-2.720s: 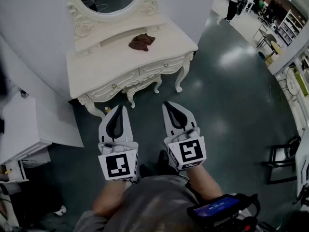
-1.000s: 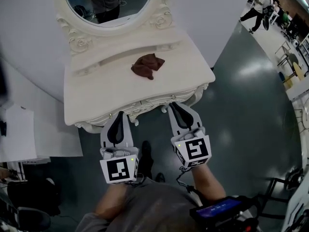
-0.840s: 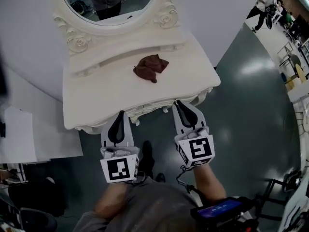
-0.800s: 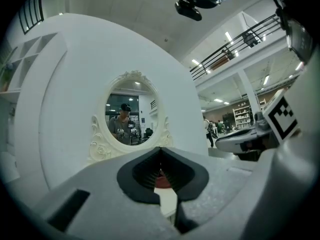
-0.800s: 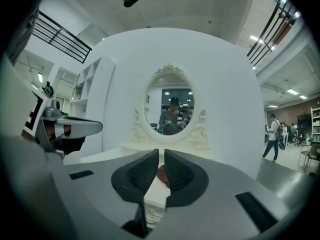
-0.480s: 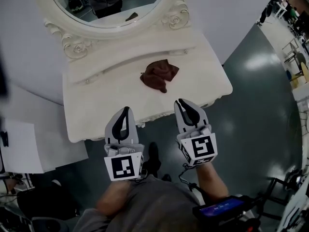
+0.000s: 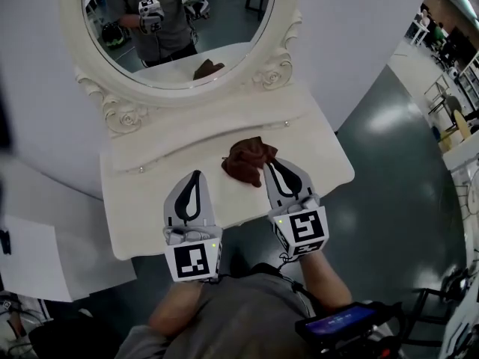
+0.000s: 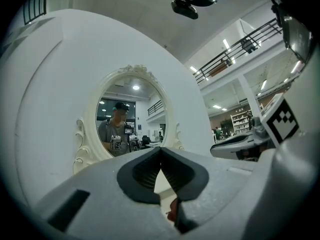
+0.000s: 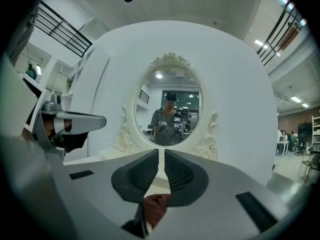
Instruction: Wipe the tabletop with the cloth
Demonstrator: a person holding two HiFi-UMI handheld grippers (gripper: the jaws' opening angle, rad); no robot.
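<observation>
Now left tool pinched together, empty, over counter; right tool likewise, tip beside crumpled cloth, likely lining up grab.

One brown cloth, one white dressing table, one oval mirror, and two claws: left claw, right claw.

Fabric and finishes
Crumpled brown fabric cloth; smooth matt cream tabletop; glossy dark floor at right.

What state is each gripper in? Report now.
Left gripper: shut, empty.
Right gripper: shut, not holding the cloth.
</observation>
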